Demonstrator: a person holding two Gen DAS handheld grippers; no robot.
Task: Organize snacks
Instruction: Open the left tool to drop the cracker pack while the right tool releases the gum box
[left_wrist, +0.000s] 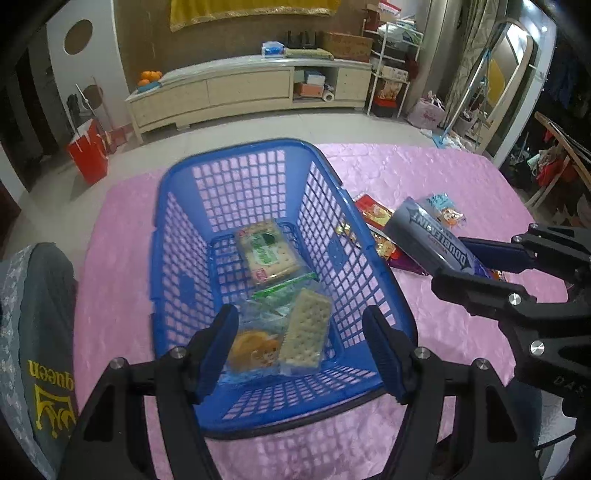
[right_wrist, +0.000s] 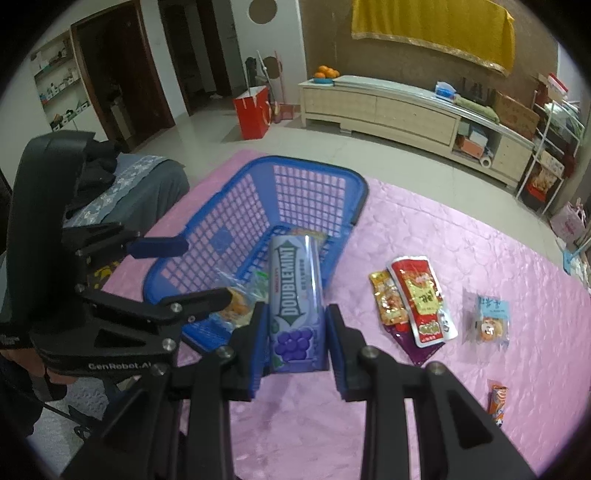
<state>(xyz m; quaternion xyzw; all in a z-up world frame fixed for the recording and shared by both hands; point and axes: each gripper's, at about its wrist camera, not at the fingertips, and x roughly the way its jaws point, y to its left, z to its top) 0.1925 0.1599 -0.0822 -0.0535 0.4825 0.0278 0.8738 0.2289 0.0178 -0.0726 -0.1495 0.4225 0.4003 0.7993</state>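
On the pink-covered table (right_wrist: 461, 258), the blue basket (left_wrist: 384, 280) sits toward its far left edge. The step in hand looks like carrying the Doublemint pack (right_wrist: 293, 299) over the basket's right rim; it should clear that rim before release. The right gripper (right_wrist: 293, 332) clamps the pack's lower end, its length jutting forward. The left gripper (left_wrist: 299, 350) hangs spread over the cracker packets (left_wrist: 304, 332), touching nothing.
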